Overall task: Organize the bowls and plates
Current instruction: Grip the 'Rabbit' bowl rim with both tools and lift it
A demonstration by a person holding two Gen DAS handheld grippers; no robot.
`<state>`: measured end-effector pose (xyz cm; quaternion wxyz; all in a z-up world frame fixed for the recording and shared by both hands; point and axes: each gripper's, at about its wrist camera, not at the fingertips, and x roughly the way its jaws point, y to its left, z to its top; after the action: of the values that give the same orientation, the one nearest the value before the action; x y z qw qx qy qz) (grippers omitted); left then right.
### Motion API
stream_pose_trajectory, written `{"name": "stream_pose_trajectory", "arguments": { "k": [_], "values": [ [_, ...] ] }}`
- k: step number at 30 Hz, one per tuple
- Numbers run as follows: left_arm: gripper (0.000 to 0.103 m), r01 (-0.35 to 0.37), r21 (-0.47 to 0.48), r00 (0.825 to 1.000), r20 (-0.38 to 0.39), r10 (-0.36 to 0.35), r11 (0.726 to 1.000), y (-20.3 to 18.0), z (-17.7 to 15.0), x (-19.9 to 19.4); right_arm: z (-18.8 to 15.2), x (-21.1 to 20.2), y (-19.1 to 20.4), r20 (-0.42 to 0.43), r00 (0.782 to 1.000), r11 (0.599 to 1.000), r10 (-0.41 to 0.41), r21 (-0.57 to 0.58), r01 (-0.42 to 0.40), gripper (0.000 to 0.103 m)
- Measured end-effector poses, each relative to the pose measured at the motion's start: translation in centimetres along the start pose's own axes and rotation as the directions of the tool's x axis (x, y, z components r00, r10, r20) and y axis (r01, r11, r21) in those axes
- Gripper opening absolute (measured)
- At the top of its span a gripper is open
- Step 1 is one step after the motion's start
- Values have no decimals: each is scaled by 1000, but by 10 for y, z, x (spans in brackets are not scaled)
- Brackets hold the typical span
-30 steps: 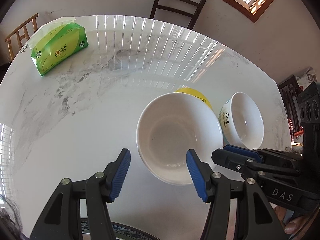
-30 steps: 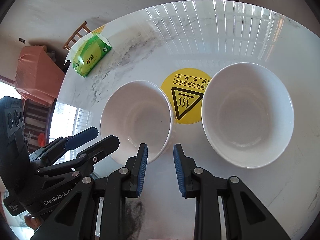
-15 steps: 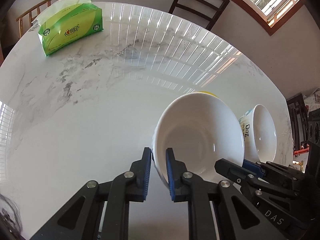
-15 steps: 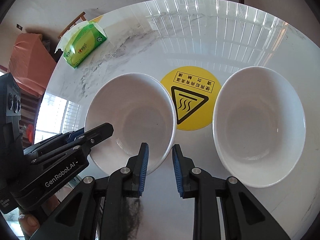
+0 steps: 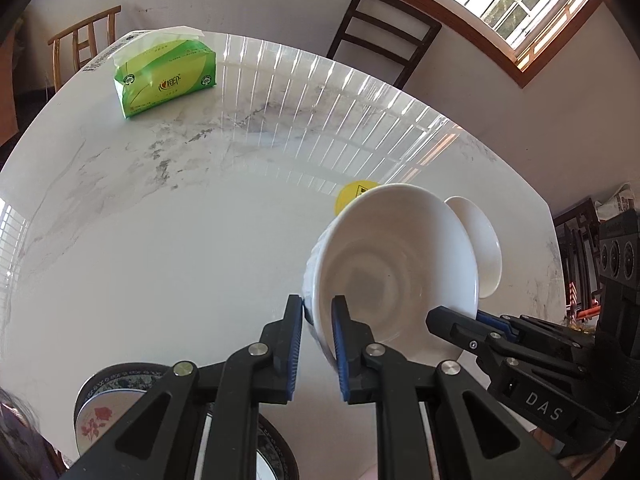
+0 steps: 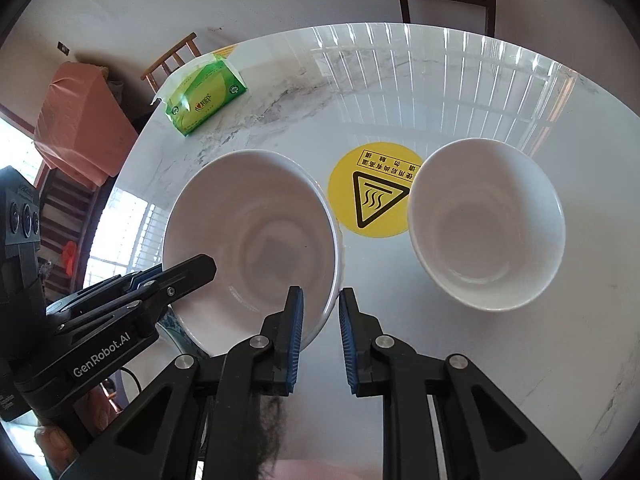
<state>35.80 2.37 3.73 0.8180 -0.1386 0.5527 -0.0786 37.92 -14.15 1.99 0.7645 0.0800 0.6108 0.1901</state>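
The left gripper (image 5: 317, 334) pinches the near rim of a white bowl (image 5: 400, 276): one blue pad sits outside the wall, the other inside the basin, and the rim passes between them. The bowl is tilted, its opening turned toward the camera, and appears raised off the marble table (image 5: 160, 220). In the left wrist view it fills the space from 12 to 3 o'clock of the fingertips.

The right gripper (image 6: 321, 326) straddles the opposite rim of the same bowl, at 10 to 11 o'clock of its tips in the right wrist view. Its left pad lies inside the basin and its right pad outside. The fingers are narrowly parted, and whether the pads actually press the wall cannot be told.

A second bowl (image 6: 486, 222) is at 1 o'clock of the right gripper, apart from the first. Whether it rests on the table or hangs just above it cannot be told. A yellow warning sticker (image 6: 370, 196) shows on the table between the two bowls.

A green tissue pack (image 5: 166, 78) lies near the far edge at 11 o'clock in the left view. A patterned plate (image 5: 116, 396) with a rose print sits at 7 o'clock, under the left gripper's frame.
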Motion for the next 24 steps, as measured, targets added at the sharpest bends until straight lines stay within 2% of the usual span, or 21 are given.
{"name": "stream_pose_trajectory", "arguments": {
  "k": [8,13,24],
  "values": [
    [16,79,20,997,18,-80,997,-23,-46,-48,-48,-56,0,47,998,999,34,-24,-33,18],
    [17,97,62,995,12,-98,993,-38,-83,-68,-83,-83,0,62,997,998,39,-45,-36,18],
    [17,112,114,993,-49,-107,987,-58,-154,-82,-152,-98,-4,36,999,997,25,-73,-22,18]
  ]
}}
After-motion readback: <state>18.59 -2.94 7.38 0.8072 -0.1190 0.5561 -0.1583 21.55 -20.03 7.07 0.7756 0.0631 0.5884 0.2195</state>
